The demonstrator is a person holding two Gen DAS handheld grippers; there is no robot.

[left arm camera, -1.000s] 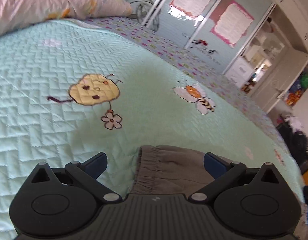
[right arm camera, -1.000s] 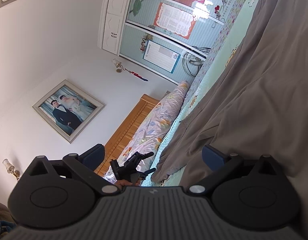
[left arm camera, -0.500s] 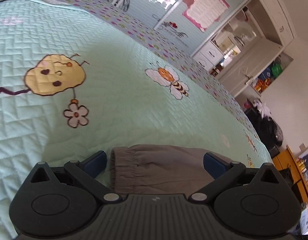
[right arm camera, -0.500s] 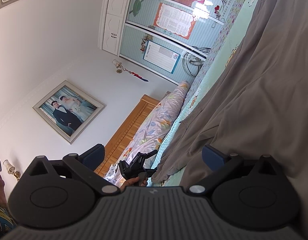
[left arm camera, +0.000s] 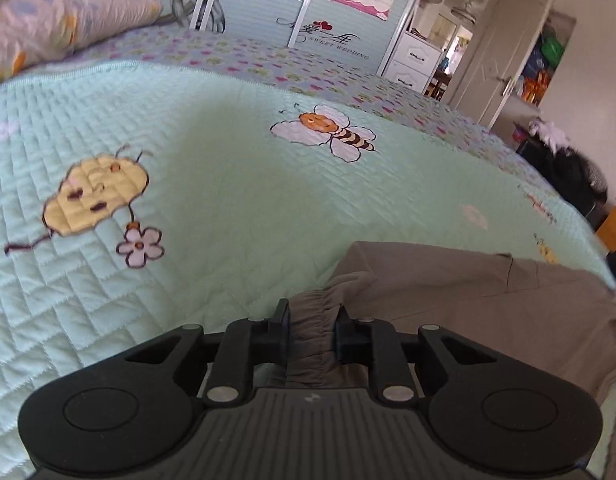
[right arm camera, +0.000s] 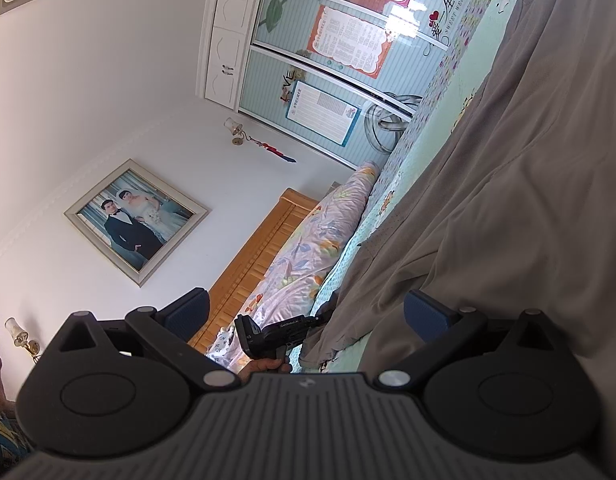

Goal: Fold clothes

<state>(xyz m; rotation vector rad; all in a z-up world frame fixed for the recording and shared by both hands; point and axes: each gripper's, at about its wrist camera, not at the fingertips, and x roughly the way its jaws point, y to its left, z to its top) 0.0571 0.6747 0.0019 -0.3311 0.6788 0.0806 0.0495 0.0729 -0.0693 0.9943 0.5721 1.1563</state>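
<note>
Grey-brown trousers lie on the mint quilted bedspread, with the gathered elastic waistband nearest me. My left gripper points down at the bed. Its jaws are closing, and the waistband is bunched between the pads. In the right wrist view the same grey cloth fills the right side. My right gripper stands open at the cloth's near edge with nothing between its blue pads. The left gripper shows there too, held by a hand at the garment's corner.
A floral pillow lies at the head of the bed by the wooden headboard. Sliding wardrobe doors stand beyond the far side. A dark pile of things sits on the floor past the bed's right edge.
The left jaws went from wide open to pinched on the waistband, and the left view rolled and shifted sideways. In the right view the left gripper moved up to the cloth's corner. The right gripper kept still.
</note>
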